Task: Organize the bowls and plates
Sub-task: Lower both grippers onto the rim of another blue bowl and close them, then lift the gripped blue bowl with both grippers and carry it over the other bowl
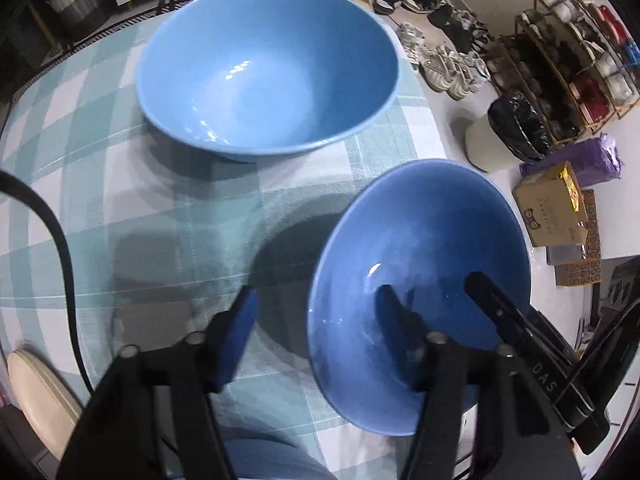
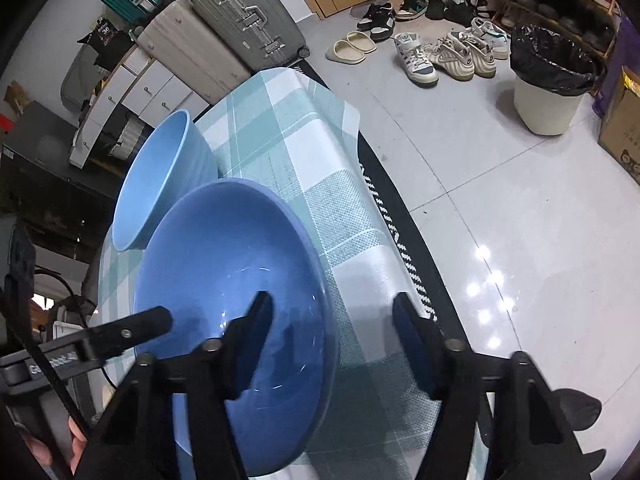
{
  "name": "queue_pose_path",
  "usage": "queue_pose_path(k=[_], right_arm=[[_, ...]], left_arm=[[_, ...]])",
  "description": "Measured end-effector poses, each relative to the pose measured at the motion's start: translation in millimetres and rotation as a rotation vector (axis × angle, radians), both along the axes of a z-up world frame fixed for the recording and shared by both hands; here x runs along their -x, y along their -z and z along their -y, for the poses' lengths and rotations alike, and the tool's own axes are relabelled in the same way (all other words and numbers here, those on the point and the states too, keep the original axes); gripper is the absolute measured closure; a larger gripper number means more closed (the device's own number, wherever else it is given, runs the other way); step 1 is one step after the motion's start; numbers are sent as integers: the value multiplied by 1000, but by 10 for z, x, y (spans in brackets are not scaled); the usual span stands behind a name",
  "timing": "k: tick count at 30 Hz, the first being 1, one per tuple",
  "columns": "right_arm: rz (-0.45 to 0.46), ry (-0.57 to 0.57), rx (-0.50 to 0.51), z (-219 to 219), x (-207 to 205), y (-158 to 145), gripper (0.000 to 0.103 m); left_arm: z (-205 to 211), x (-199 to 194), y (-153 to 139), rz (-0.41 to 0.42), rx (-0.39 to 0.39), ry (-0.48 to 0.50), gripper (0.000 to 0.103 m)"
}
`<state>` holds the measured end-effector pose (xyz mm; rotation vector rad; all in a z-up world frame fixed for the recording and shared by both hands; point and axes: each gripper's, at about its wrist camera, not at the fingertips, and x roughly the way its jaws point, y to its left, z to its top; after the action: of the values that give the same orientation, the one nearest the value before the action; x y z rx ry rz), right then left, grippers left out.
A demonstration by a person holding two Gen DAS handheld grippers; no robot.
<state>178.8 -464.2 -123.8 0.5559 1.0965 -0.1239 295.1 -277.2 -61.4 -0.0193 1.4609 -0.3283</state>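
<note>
A large light-blue bowl (image 1: 268, 68) stands upright at the far side of the checked tablecloth (image 1: 120, 208); it also shows in the right wrist view (image 2: 160, 176). A smaller, darker blue bowl (image 1: 420, 280) sits near the table's right edge, also in the right wrist view (image 2: 236, 292). My left gripper (image 1: 316, 316) is open, its right finger inside the small bowl and its left finger outside the rim. My right gripper (image 2: 332, 328) is open, its left finger inside the same bowl and its right finger outside over the cloth. Neither clamps the rim.
The table's edge runs close by the small bowl, with a striped rug (image 2: 400, 240) and tiled floor below. A white bin with a black bag (image 2: 548, 80), shoes (image 2: 440, 56), a shoe rack (image 1: 560, 64), boxes (image 1: 556, 208) and suitcases (image 2: 240, 16) stand around. A black cable (image 1: 52, 248) crosses the left.
</note>
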Motion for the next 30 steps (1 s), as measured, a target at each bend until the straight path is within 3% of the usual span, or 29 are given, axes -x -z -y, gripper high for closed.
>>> queue_pose_path(k=[2, 4, 6, 12, 15, 22, 30], right_arm=[[2, -14, 22, -38, -8, -12, 52], [-7, -34, 37, -74, -21, 9, 69], [-40, -63, 31, -114, -58, 64, 76], [-27, -45, 39, -158, -43, 97, 89], [-30, -44, 51, -165, -42, 105, 96], [-33, -76, 89, -217, -49, 62, 96], [-5, -95, 112, -310, 26, -97, 96]], left_arm=[[25, 15, -2, 10, 10, 7, 55], [33, 14, 9, 6, 24, 8, 70], [41, 5, 19, 5, 52, 25, 79], [-5, -19, 54, 23, 36, 36, 92], [-14, -27, 77, 31, 22, 38, 94], [-94, -22, 85, 36, 18, 28, 97], [-217, 43, -99, 59, 42, 11, 97]])
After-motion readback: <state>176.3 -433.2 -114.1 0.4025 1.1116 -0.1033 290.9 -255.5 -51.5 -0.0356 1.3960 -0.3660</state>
